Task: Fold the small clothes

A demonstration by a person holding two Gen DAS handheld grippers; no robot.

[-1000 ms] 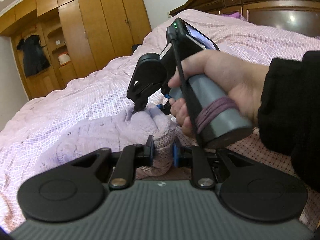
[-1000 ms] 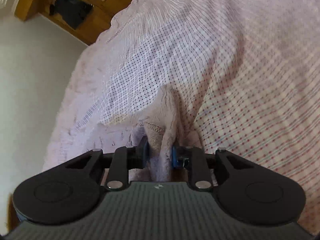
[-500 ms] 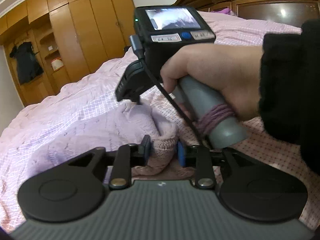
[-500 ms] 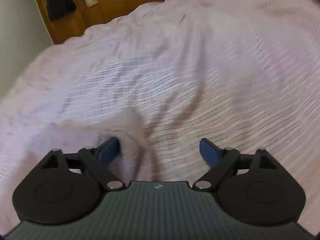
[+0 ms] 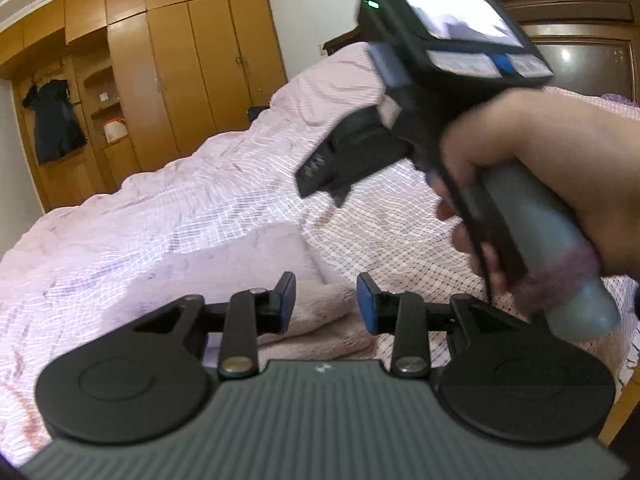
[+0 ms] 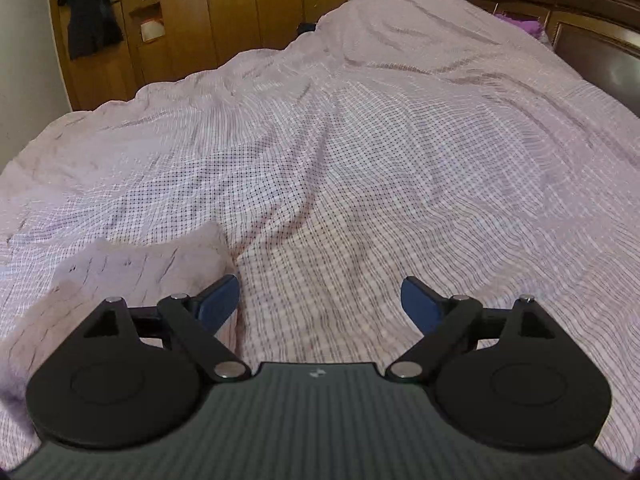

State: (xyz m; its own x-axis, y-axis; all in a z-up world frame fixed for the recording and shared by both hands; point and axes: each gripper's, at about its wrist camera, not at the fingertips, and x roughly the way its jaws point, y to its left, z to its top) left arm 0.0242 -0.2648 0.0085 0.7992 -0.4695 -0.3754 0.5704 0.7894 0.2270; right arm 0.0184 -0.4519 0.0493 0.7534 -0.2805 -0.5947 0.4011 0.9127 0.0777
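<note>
Knitwear on a bed: we see a small lilac knitted garment (image 5: pixel 256 264) folded flat on the checked bedspread (image 6: pixel 400 160), at the near left of the right wrist view and just ahead of the left hand-held gripper (image 5: pixel 326 300). Its jaws are opening; the folded edge of the garment lies below the gap between them, and the pads do not press on it. The right hand-held gripper (image 6: pixel 320 304) stands wide apart with only bedspread between its jaws; its left pad sits just beside the garment's right edge.

We judge the garment light, soft and limp: it should sag from any single hold and cling a little to the bedspread. A pinch on a doubled edge or a corner, one hand-held gripper to each, should carry it best; the open knit may stretch or snag if dragged.

In the left wrist view the person's hand (image 5: pixel 540 168) and the right hand-held gripper's body cover the bed at right and are blurred. The near part of the garment is hidden behind both gripper bodies, so we cannot tell how many layers it has or what kind of garment it is. A wardrobe (image 6: pixel 240 8) stands at the far side.
</note>
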